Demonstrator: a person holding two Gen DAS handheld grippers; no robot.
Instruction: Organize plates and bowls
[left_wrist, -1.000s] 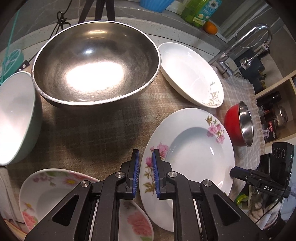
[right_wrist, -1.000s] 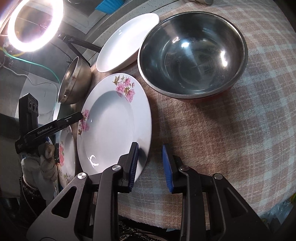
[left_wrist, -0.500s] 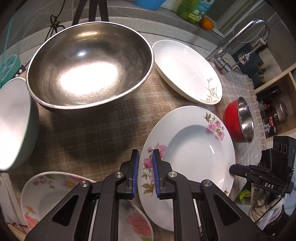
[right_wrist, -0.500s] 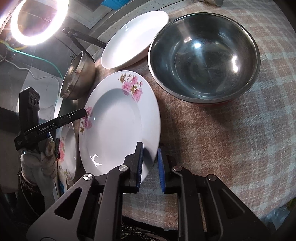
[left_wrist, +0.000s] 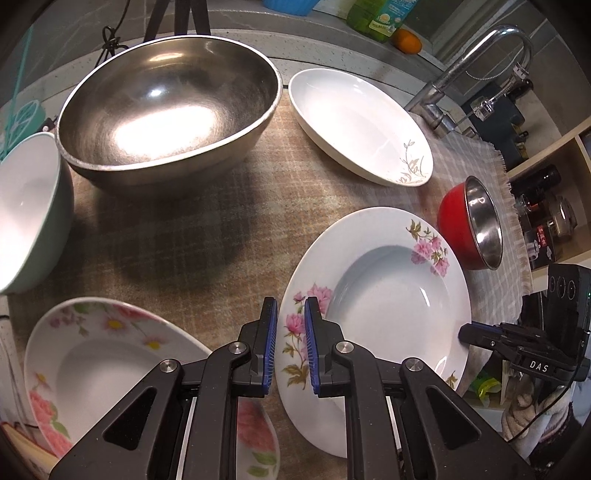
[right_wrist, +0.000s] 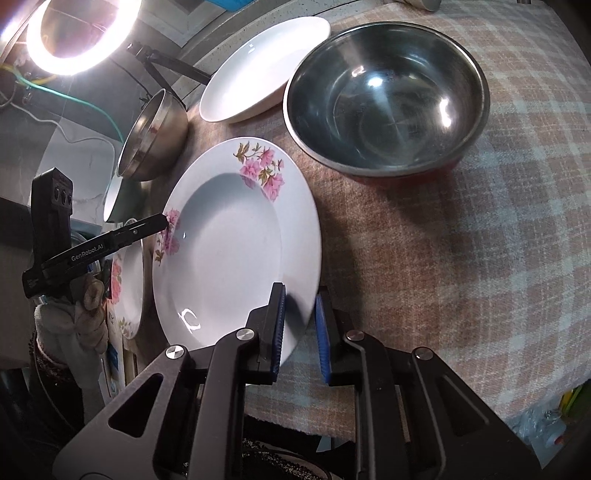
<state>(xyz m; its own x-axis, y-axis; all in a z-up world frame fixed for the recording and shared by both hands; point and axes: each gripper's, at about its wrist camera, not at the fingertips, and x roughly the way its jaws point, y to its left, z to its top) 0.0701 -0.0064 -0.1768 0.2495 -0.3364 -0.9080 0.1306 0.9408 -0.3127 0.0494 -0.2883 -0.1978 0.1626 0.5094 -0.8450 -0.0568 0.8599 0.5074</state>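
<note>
A white plate with pink flowers (left_wrist: 391, 295) (right_wrist: 229, 240) sits near the front of the checked cloth. My left gripper (left_wrist: 290, 314) is shut on its left rim, beside a pink flower. My right gripper (right_wrist: 300, 299) is shut on the opposite rim, with the edge pinched between the blue pads. Each wrist view shows the other gripper at the far rim: the right gripper (left_wrist: 469, 334) and the left gripper (right_wrist: 159, 223). A second flowered plate (left_wrist: 99, 362) (right_wrist: 129, 280) lies just left of the held one.
A large steel bowl (left_wrist: 166, 110) (right_wrist: 155, 136) and a pale green bowl (left_wrist: 26, 210) stand at the left. A white plate with a gold sprig (left_wrist: 354, 122) (right_wrist: 258, 70) lies behind. A red steel-lined bowl (left_wrist: 476, 229) (right_wrist: 384, 96) sits right. A tap (left_wrist: 461, 66) rises beyond.
My right gripper's jaws have closed from open onto the flowered plate's rim and rolled slightly. The left gripper has kept its grip on the other rim.
</note>
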